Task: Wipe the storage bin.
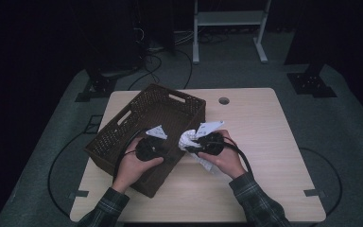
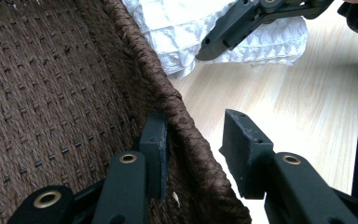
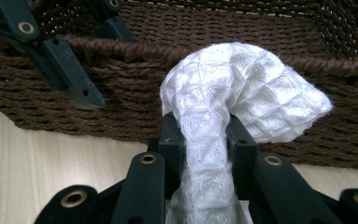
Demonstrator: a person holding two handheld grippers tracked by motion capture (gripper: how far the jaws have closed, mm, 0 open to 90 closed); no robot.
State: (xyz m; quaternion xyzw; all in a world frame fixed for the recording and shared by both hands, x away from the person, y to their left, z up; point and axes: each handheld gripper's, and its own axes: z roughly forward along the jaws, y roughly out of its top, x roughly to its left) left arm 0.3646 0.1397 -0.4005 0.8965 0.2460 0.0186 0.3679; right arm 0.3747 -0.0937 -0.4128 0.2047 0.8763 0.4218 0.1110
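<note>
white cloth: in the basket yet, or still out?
Out. The white cloth hangs pinched in the right gripper, outside the basket rim.

A light wooden table [image 1: 260, 142] is sitting in the middle, with a small round hole [image 1: 224, 100] at its 12 o'clock edge. A white metal stand [image 1: 229, 19] is standing on the grey floor [image 1: 350, 123] at 12 o'clock, and black cables [image 1: 158, 64] are lying at 11 o'clock.

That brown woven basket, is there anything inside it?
The brown woven basket shows only bare weave inside; the near corner is hidden by the left gripper. The white cloth hangs outside, pinched in the right gripper.
</note>
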